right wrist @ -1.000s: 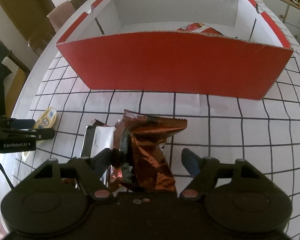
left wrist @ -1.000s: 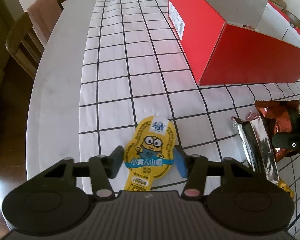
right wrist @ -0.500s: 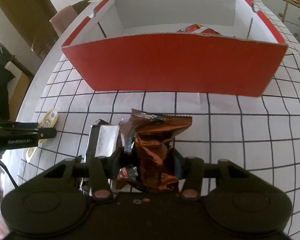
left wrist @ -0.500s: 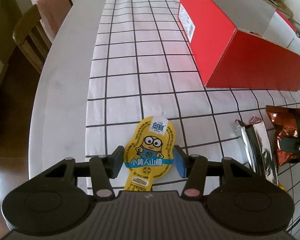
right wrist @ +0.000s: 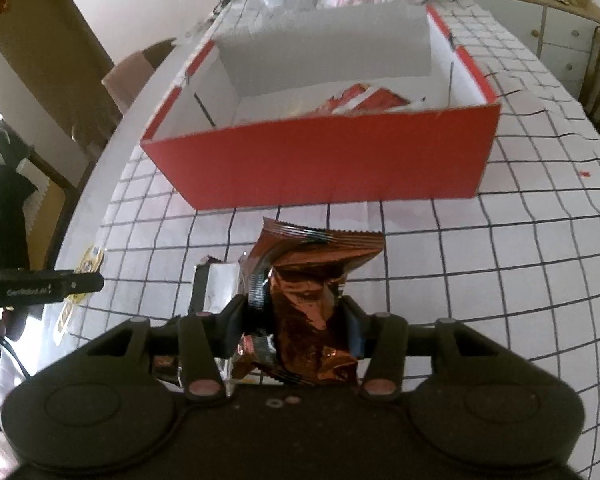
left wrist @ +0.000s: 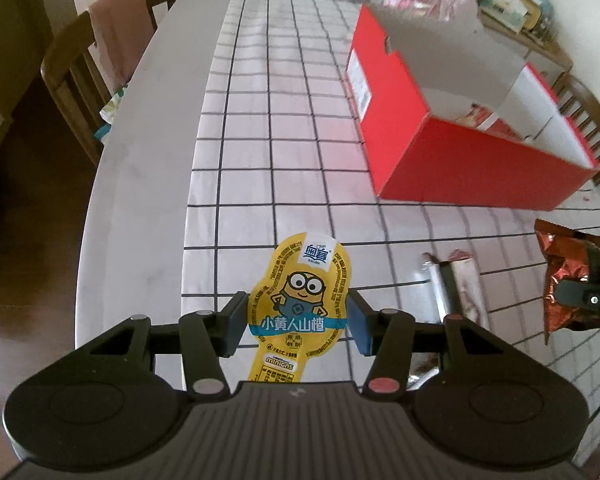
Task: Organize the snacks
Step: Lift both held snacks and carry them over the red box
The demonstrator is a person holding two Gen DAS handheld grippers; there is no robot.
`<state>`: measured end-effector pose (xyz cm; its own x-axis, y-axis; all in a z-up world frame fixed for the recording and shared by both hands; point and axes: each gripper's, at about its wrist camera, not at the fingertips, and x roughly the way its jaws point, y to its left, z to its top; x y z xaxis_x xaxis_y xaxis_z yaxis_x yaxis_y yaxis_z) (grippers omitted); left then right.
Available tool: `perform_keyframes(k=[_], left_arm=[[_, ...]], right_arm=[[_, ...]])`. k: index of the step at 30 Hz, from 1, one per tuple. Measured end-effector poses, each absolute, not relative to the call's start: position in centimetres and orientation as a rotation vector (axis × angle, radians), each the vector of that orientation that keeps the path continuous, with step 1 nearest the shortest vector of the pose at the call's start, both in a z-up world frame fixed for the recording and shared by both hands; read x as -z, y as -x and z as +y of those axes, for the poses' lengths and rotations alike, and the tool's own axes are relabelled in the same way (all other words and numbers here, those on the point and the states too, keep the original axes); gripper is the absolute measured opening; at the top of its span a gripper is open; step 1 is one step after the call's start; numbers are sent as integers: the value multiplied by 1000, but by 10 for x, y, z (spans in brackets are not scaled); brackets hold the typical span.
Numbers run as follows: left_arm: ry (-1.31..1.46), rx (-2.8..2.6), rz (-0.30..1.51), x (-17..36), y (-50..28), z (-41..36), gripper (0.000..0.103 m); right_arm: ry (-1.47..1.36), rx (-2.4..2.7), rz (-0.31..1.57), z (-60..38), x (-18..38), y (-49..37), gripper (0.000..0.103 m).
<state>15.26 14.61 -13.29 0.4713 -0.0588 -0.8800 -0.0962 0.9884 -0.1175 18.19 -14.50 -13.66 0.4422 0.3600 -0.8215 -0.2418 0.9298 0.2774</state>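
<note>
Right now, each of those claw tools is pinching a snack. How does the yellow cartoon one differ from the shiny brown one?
The yellow cartoon pouch is flat, smooth and rounded, with a printed character; the brown foil packet is crumpled, glossy and rectangular with a crimped top edge. The yellow cartoon pouch sits in the left gripper; the brown foil packet sits in the right gripper. Both are clamped at their sides, short of the red box.

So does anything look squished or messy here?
Yes, a bit. The copper snack bag is crumpled where the right gripper squeezes it. A silver packet lies loose on the table beside it, outside the red box. The yellow snack in the left gripper looks fine.
</note>
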Motion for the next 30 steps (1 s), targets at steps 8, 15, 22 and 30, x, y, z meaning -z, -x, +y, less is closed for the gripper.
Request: perform_keyframes(k=[8,15,22,30], left_arm=[[168,11,1032,93,-134,135,51],[164,41,987,62,-130,116,52],[140,65,950,35,-147,83,52],[101,84,900,8,-181,42,52]], right_arm=[[-137,-394,993,-154,106,-164,48],[-142,-397,943,-162,79,-160,48],[-114,-393,899,-166,57,-168,48],[-86,-388,844,-173,37,-200,48]])
